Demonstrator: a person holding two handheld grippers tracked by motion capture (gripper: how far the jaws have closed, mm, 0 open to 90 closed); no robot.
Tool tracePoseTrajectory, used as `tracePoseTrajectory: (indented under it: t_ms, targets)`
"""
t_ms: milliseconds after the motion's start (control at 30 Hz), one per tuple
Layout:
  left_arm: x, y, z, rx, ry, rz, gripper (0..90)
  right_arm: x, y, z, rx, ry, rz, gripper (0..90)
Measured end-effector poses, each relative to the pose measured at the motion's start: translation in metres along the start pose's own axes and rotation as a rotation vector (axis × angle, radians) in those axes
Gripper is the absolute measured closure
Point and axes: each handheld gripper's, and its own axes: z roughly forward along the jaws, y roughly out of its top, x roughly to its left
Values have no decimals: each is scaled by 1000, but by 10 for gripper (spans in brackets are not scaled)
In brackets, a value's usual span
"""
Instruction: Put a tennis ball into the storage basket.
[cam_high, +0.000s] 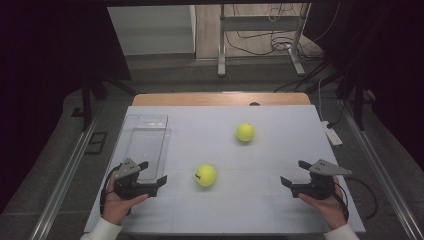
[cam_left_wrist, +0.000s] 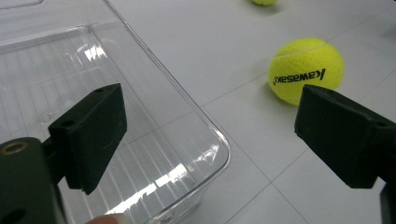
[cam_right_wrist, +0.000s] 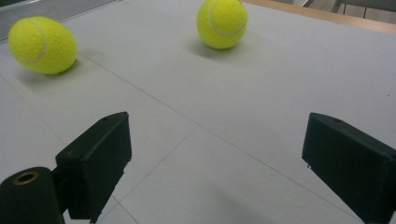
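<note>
- A near tennis ball lies on the white table, roughly midway between the two grippers and a little closer to the left one; being round it has no long axis; in the left gripper view its black printed brand name reads upside down and runs nearly level across the side facing that camera.
- A far tennis ball rests further up the table, well apart from the near one; in the right gripper view its white seam curves across the front.
- A clear plastic bin stands along the table's left side, its long axis running away from the person; its near corner sits between the left jaws' line of sight.
- The left gripper has its jaws spread wide with nothing between them; they touch neither ball nor bin; it sits just beside the bin's near end.
- The right gripper is likewise spread wide and holds nothing; bare table lies between its jaws.
- The left hand and right hand each hold their gripper low over the near edge of the table, jaws angled inward toward the near ball; white sleeves show at the wrists.
</note>
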Motion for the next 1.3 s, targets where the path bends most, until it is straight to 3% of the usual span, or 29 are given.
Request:
tracePoseTrajectory:
  t_ms: [800, 1300]
  targets:
    - [-2, 7, -6, -16, 0, -8, 105, -2, -1, 3, 12, -3, 9, 85]
    - [-8, 17, -7, -14, 1, 21, 113, -2, -2, 5, 21, -6, 8, 85]
